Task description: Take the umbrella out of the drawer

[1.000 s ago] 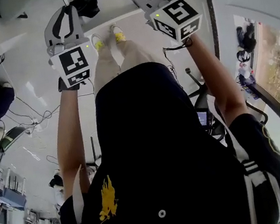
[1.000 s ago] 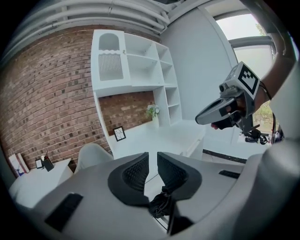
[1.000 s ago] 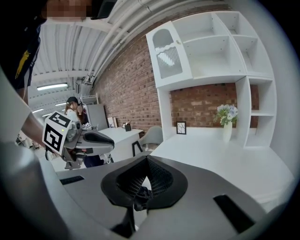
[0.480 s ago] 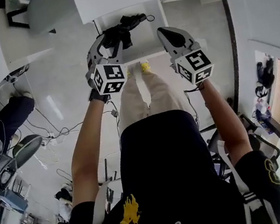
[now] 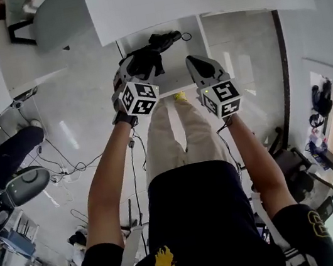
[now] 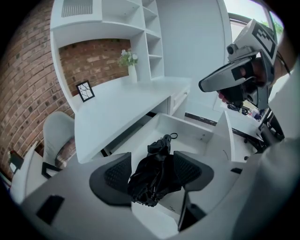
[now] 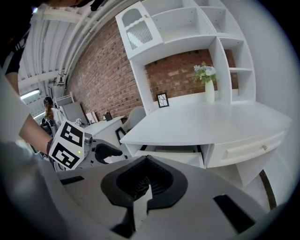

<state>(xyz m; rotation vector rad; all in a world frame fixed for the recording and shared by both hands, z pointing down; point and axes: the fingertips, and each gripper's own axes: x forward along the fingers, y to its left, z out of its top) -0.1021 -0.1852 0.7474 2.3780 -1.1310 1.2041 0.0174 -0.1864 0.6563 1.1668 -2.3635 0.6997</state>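
Both of the person's forearms reach forward and down, and each hand carries a pair of tongs with a marker cube (image 5: 138,98) on it. The left tongs (image 5: 138,69) hang over the near end of the pulled-out drawer (image 5: 193,48). Their jaws have just been opening and now stand wide, with the ribbed pads (image 6: 116,174) well apart. Seen along them, the black folded umbrella (image 6: 152,180) fills the gap between the pads. I can't tell whether either pad brushes the fabric, but nothing is clamped.

The right tongs (image 5: 195,61) hover just beside the left pair, over the drawer's right side from above. Their jaws are pressed together with nothing between them.

The umbrella lies inside the white drawer, loosely bundled and running lengthwise, with its wrist loop (image 6: 174,136) at the far end toward the drawer's back.

Past it the white worktop (image 7: 211,119) juts out over the drawer, and a second drawer (image 7: 246,150) beside it is closed. At the back of the worktop stand a small picture frame (image 7: 162,99) and a white vase of flowers (image 7: 209,89) — both set against a brick wall (image 7: 108,70) under white shelves (image 7: 187,23). A pale chair (image 6: 56,133) stands off the worktop's left end.
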